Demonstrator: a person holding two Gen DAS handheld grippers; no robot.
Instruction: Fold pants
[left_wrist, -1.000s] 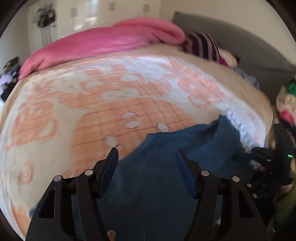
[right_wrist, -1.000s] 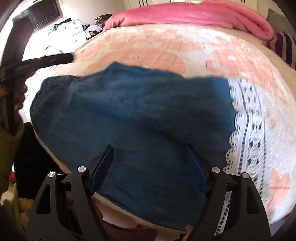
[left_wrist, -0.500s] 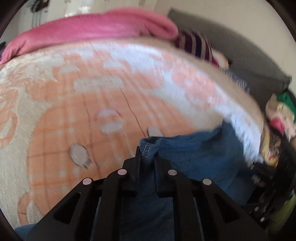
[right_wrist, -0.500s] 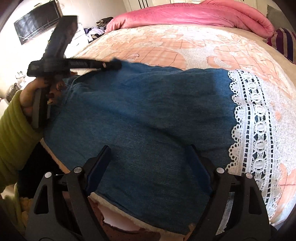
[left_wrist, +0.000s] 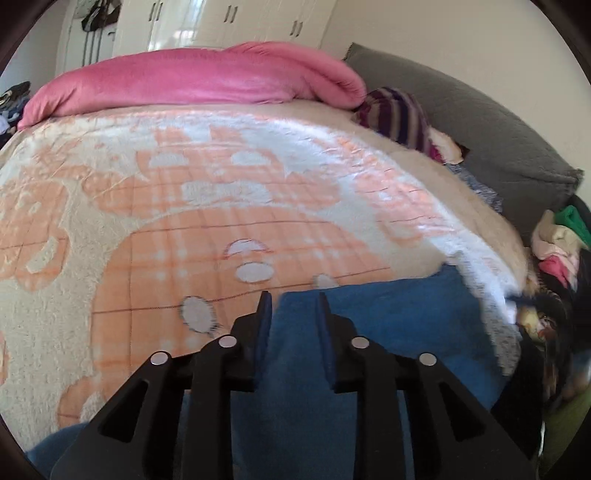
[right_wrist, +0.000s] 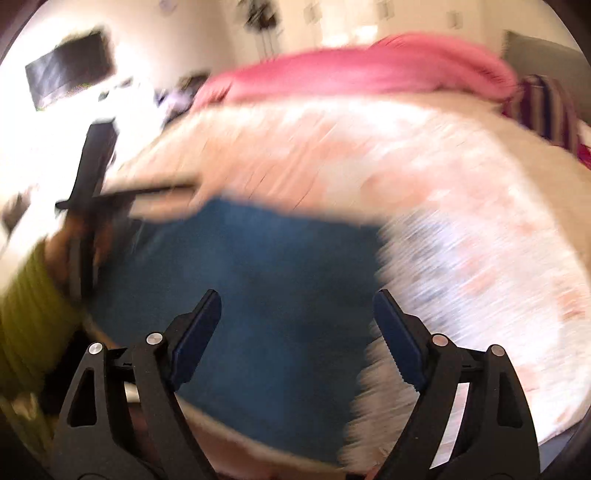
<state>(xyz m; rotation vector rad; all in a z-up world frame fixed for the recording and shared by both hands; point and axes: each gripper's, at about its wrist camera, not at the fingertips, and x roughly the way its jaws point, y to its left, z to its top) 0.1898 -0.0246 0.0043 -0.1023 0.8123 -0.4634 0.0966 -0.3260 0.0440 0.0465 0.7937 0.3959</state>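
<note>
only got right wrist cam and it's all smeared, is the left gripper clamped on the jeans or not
Observer: Not clamped. In the left wrist view the left gripper has its jaws opening, and the edge of the jeans lies loose between the pads.
Operator: ok, anything beside the bed on that side i can't see from here
Observer: Yes, a heap of mixed clothes sits just off the corner of the bed, at the right edge of that view.
</note>
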